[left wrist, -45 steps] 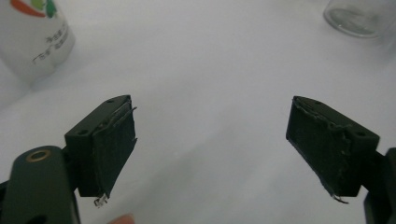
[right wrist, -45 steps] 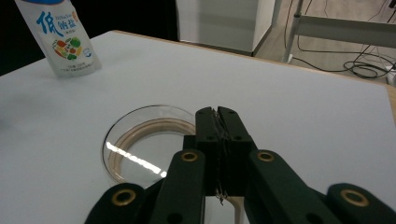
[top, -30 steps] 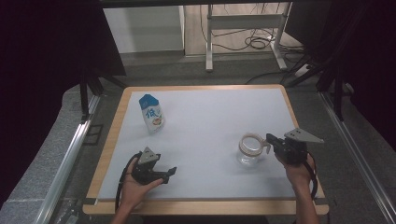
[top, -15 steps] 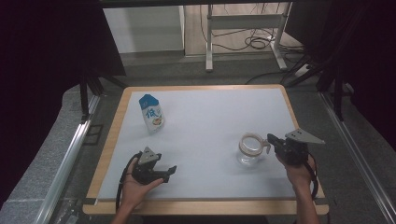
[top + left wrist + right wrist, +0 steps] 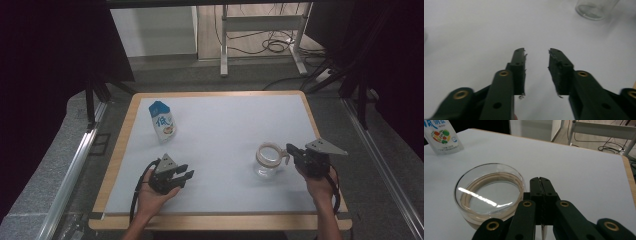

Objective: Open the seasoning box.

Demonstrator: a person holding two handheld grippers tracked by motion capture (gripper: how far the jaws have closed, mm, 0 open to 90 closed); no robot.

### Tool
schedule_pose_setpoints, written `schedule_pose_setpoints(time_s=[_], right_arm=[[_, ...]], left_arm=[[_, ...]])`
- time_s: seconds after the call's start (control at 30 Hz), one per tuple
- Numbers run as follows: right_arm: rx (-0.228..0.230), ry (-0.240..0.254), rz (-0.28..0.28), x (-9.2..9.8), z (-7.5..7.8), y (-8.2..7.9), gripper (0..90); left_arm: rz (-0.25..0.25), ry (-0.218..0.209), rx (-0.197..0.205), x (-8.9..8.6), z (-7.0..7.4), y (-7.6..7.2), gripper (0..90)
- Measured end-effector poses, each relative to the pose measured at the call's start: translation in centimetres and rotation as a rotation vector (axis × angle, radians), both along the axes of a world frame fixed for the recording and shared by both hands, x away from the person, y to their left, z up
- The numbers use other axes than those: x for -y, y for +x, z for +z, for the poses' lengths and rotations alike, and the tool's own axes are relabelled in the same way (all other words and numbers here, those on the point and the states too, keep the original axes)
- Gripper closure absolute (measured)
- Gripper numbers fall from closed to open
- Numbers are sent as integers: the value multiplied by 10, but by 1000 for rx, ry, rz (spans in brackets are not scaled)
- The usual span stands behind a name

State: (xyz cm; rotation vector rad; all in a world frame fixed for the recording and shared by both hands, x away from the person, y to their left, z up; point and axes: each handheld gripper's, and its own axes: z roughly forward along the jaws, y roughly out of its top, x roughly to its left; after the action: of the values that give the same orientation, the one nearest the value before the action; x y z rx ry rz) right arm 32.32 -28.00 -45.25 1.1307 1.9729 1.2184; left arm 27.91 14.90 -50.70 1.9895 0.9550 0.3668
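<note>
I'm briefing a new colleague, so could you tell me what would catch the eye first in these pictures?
A clear glass jar stands at the right of the white table, with the shut right gripper at its rim. A white and blue pouch stands upright at the far left. Near the front left, the left gripper has just been closing, with nothing between its jaws.

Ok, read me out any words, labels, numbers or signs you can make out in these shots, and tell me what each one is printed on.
"低": large blue character on the white pouch, as the high view gives it.
"钠盐": my best reading of the blue characters at the pouch's cut-off top in the right gripper view; uncertain.
Small print and round mark beside the pouch's food picture: too small to read.
Glass jar: no lettering visible.
</note>
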Motion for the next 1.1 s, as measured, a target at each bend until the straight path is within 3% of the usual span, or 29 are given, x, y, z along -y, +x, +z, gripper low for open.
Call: schedule_pose_setpoints(time_s=[0.17,0.4,0.57,0.93,1.1], right_arm=[[-2,14,3,2,-1,0,900],[-4,19,3,2,-1,0,899],[-5,28,4,3,-2,1,900],[-6,33,4,4,-2,1,900],[-9,39,5,5,-3,1,899]], left_arm=[[-30,-6,-3,15,4,6,763],[-81,-1,41,46,18,15,841],[-117,-13,50,64,25,21,876],[-199,-35,63,111,40,37,897],[-232,-15,66,133,43,43,900]])
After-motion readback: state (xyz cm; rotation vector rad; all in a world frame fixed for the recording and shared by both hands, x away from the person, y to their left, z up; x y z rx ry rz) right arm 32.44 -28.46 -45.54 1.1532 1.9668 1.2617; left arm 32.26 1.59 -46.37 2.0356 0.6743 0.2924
